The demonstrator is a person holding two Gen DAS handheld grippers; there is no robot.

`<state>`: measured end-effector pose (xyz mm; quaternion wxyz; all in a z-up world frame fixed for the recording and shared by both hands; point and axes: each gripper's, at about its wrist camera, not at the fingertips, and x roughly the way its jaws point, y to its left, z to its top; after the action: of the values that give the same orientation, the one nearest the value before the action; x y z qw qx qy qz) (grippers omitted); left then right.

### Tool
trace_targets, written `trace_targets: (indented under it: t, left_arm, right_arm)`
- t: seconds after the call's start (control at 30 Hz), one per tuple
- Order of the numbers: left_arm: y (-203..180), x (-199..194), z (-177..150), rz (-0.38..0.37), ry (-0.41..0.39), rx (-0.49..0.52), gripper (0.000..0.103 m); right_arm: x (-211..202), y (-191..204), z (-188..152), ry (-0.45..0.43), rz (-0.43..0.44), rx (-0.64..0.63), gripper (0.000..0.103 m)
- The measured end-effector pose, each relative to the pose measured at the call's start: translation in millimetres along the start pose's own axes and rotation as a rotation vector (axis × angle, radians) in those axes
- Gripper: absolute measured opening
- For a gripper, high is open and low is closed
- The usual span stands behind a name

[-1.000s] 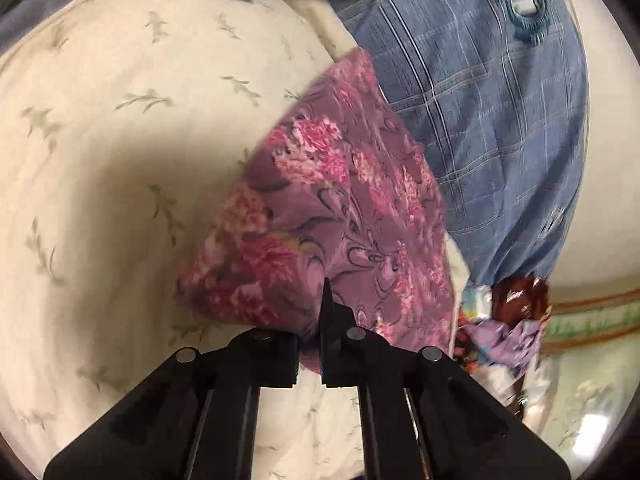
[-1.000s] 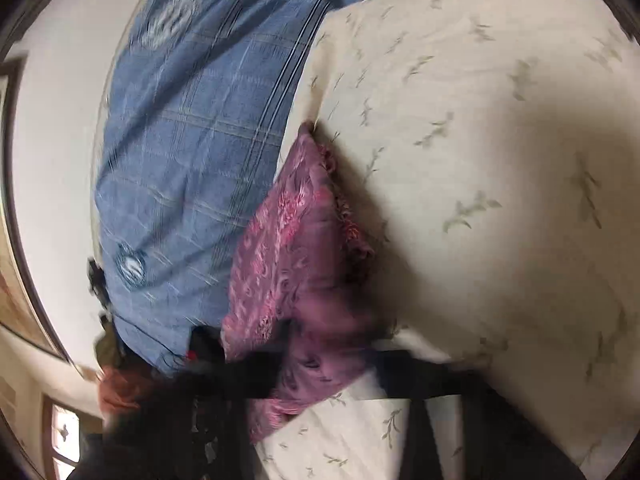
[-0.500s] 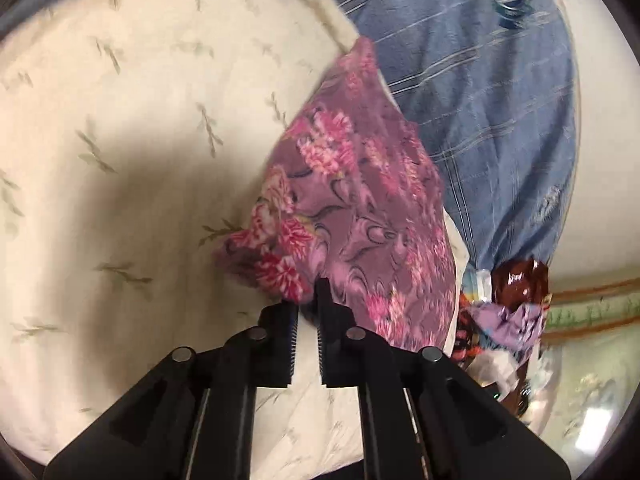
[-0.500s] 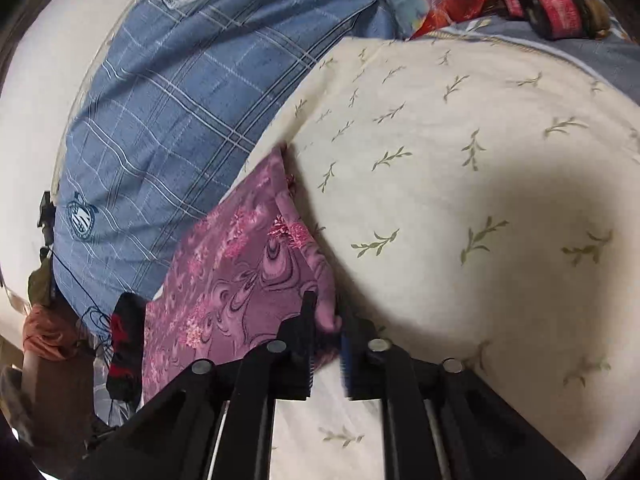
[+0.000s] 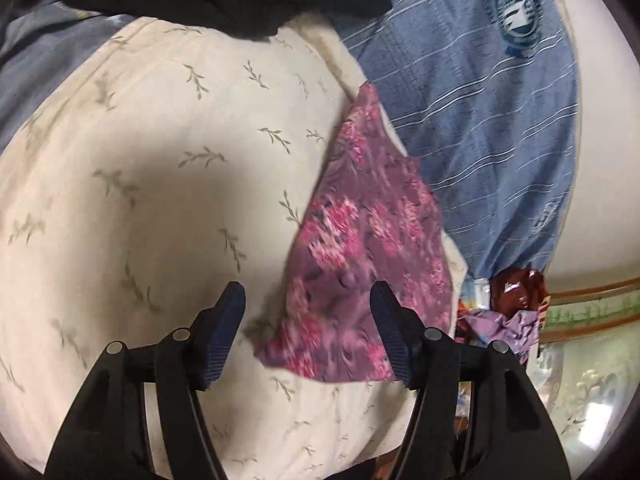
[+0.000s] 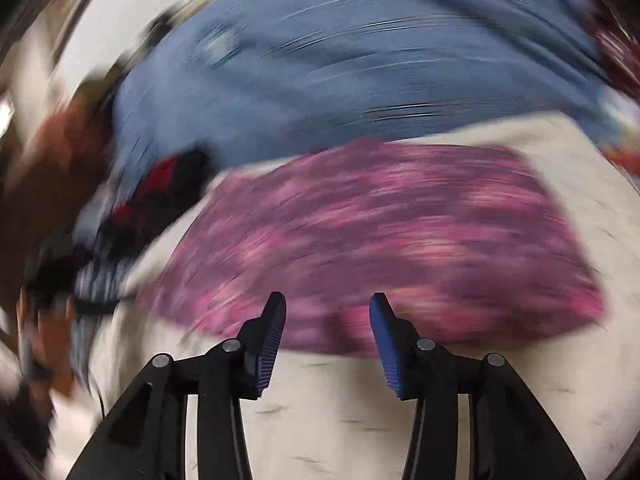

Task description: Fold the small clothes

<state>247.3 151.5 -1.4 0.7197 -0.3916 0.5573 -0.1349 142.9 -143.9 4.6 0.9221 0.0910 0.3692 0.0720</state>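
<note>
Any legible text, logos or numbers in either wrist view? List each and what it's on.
None can be read.
Round crest on the blue checked cloth: ring lettering too small and blurred.
Second faint print lower on the same cloth: unreadable.
Shiny brown wrapper at the cloth's end: markings too small.
Right wrist view: wholly motion-blurred, nothing legible.
</note>
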Motion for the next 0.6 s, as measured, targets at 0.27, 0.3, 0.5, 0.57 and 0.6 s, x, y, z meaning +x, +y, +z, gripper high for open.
trace_targets:
  t: [0.27, 0.3, 0.5, 0.57, 0.6]
  left_arm:
    - [6, 2, -1, 0.031, 0.080, 0.048, 0.067]
    - [9, -1, -3, -0.003, 0.089, 0.029, 0.067]
    - [13, -1, -39, -0.141, 0.159, 0.009, 0.079]
    - [13, 11, -39, -0.157, 0.164, -0.009, 0.078]
    - [15, 16, -35, -0.161, 0.154, -0.028, 0.075]
  right_arm:
    - [62, 133, -4, 0.053, 0.036, -0.414, 0.056]
    - [68, 141, -5, 0.060, 0.023, -0.458, 0.056]
    - [84, 132, 0, 0.085, 0.015, -0.415, 0.056]
    - [80, 124, -3, 0.080, 0.004, -0.406, 0.056]
    - [77, 118, -6, 0.082, -0.007, -0.396, 0.056]
